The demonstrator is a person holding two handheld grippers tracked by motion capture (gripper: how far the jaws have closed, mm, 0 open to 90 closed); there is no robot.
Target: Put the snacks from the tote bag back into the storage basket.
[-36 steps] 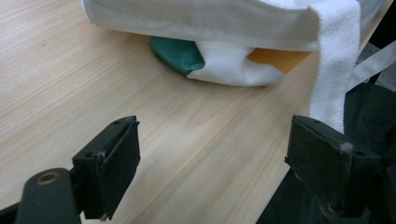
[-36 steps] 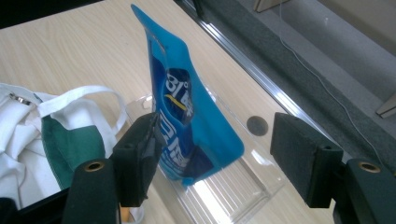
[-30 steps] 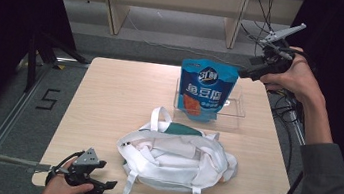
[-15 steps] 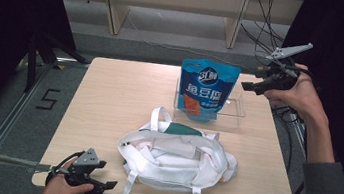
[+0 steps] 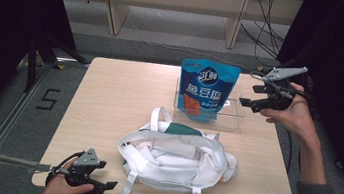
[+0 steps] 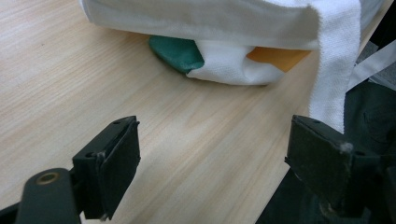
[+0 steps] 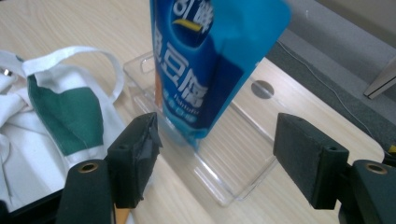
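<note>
High view is showing the right gripper [image 5: 253,97] sitting lower and nearer the table [image 5: 109,99] than a second ago, when it was hanging up over the far right corner; now it is hovering just beside the blue pouch [image 5: 206,89], apart from it. The left gripper [image 5: 98,180] is resting at the near left edge of the table, the same spot as before. The pouch, the clear tray [image 5: 236,110] and the white tote bag [image 5: 177,155] are lying where they were.

The right gripper's jaws are standing wide apart with nothing between the pads; in the right gripper view the pouch [image 7: 210,65] is rising beyond the gap. The left gripper's jaws are also spread, over bare wood, in the left gripper view, and the bag [image 6: 224,23] is lying ahead of them.

The bag's near handles are running off the table edge and are being cut off at the bottom of the high view. What is lying inside the bag is hard to make out; a green patch and a bit of orange are showing among the folds.

The pouch is standing upright in the clear tray at the far right of the table, tilting slightly. Nothing else is showing in the tray.
</note>
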